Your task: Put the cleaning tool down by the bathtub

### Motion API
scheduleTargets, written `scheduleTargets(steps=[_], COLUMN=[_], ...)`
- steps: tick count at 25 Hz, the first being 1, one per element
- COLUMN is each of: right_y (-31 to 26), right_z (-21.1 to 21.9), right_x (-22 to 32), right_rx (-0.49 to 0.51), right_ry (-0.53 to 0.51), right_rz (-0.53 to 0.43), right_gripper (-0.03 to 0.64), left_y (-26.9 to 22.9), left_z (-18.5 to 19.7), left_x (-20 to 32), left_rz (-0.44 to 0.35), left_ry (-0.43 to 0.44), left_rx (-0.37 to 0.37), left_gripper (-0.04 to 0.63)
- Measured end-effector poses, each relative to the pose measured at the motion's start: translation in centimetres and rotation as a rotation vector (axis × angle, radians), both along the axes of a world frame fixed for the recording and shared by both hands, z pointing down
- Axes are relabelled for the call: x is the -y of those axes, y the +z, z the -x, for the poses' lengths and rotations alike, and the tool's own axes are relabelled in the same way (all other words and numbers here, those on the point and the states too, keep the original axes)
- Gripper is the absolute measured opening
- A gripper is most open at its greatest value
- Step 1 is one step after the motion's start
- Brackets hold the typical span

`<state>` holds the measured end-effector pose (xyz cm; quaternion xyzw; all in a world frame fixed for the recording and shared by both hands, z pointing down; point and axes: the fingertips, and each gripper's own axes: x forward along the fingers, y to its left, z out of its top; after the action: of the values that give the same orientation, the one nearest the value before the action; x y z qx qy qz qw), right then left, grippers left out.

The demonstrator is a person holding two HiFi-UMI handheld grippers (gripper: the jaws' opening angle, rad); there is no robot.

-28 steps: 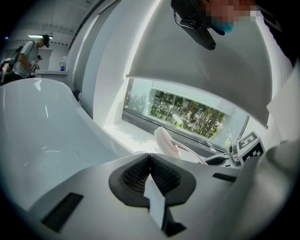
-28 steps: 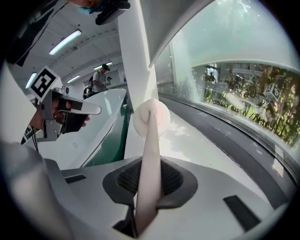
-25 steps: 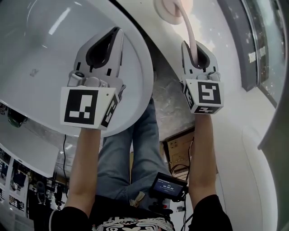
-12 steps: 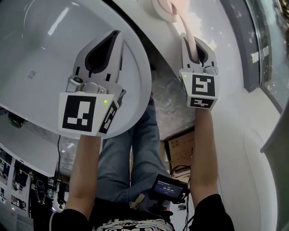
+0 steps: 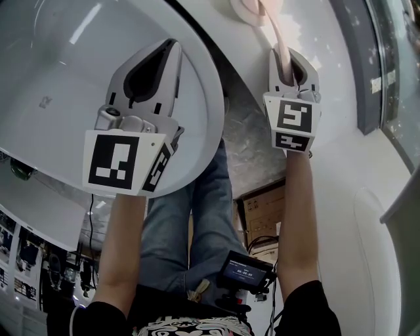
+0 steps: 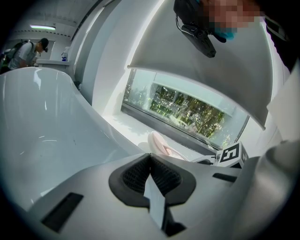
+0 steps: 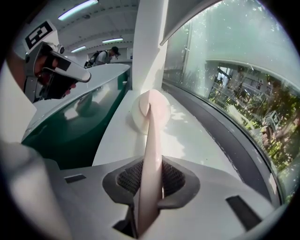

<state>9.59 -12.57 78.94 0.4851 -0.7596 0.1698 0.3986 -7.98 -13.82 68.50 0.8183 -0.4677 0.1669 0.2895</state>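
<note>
The cleaning tool is a pale pink brush with a long handle [image 7: 151,154] and a round head [image 7: 150,111]. My right gripper [image 7: 149,176] is shut on the handle. The head is down on the white ledge [image 7: 187,136] between the bathtub [image 7: 70,122] and the window, and seems to touch it. In the head view the right gripper [image 5: 289,59] is at upper right, with the brush head [image 5: 246,12] at the top edge. My left gripper [image 5: 172,47] hangs over the white bathtub rim [image 5: 203,98], shut and empty. The left gripper view shows its jaws [image 6: 150,161] pressed together, with the brush [image 6: 161,144] beyond.
A curved window [image 7: 234,93] with a dark sill [image 7: 220,136] runs along the ledge's right side. A white column [image 7: 149,42] stands at the ledge's far end. Below me are the person's legs [image 5: 197,216], a cardboard box [image 5: 262,213] and a device [image 5: 244,270].
My right gripper has moved slightly forward with the brush, bringing its head further along the ledge. The left gripper has stayed almost still over the tub rim.
</note>
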Motion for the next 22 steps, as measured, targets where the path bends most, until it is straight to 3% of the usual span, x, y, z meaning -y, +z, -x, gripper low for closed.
scheduleTargets(steps=[22], right_y=[-1.9], right_z=[-0.2], right_x=[-1.1], right_rx=[0.051], right_ry=[0.059], right_rz=[0.015], right_gripper=[0.103], left_y=[-1.5], left_z=[-0.4], left_x=[-0.3], left_rz=[-0.015], left_ry=[0.002], left_rx=[-0.014], left_gripper=[0.015])
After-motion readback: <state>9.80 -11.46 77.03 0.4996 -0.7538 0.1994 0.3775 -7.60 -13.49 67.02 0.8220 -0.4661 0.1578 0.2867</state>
